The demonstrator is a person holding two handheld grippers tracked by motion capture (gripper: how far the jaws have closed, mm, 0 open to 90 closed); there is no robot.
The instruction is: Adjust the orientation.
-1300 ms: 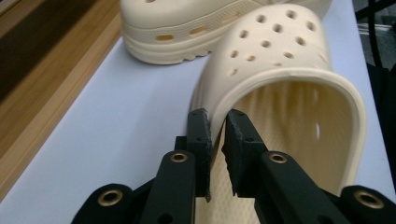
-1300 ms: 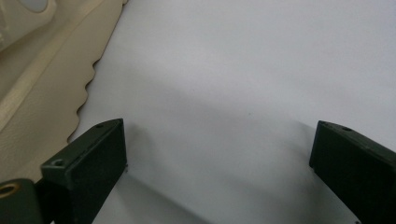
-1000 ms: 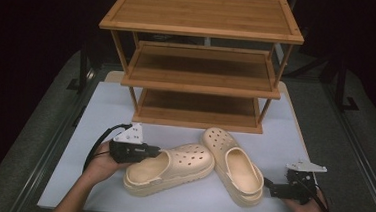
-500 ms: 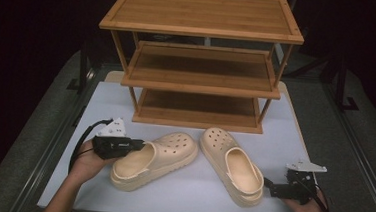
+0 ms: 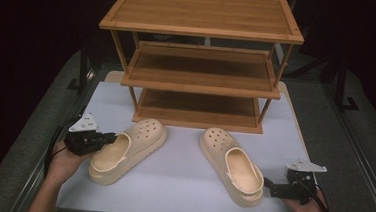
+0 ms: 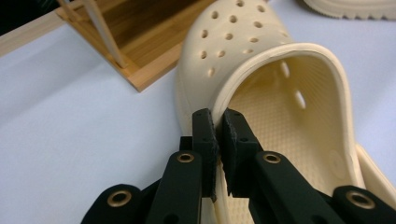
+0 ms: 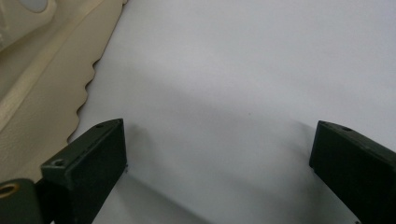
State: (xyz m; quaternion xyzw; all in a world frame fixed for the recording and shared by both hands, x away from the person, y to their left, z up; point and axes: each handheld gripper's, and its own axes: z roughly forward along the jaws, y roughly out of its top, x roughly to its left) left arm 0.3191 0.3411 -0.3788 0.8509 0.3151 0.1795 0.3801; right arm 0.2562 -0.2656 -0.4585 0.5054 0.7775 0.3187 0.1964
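- The left gripper [image 5: 107, 139] is clamped on the side rim of the left clog [image 5: 129, 149]; in the left gripper view its pads [image 6: 206, 135] pinch the cream wall with one jaw outside and one inside the opening.
- Since a second ago this clog has slid leftward across the white worktop [image 5: 182, 165] with the gripper, so the pair no longer touches; it now lies apart from the right clog [image 5: 232, 165], toe angled toward the rack.
- The right gripper [image 5: 269, 188] stands wide open and empty, just behind the right clog's heel, whose scalloped sole edge [image 7: 79, 100] sits beside its left jaw.
- Beyond both grippers stands the wooden shoe rack [image 5: 199, 61], its bottom shelf [image 5: 196, 109] bare.
- Separating the clogs probably readies each for lifting onto a shelf.
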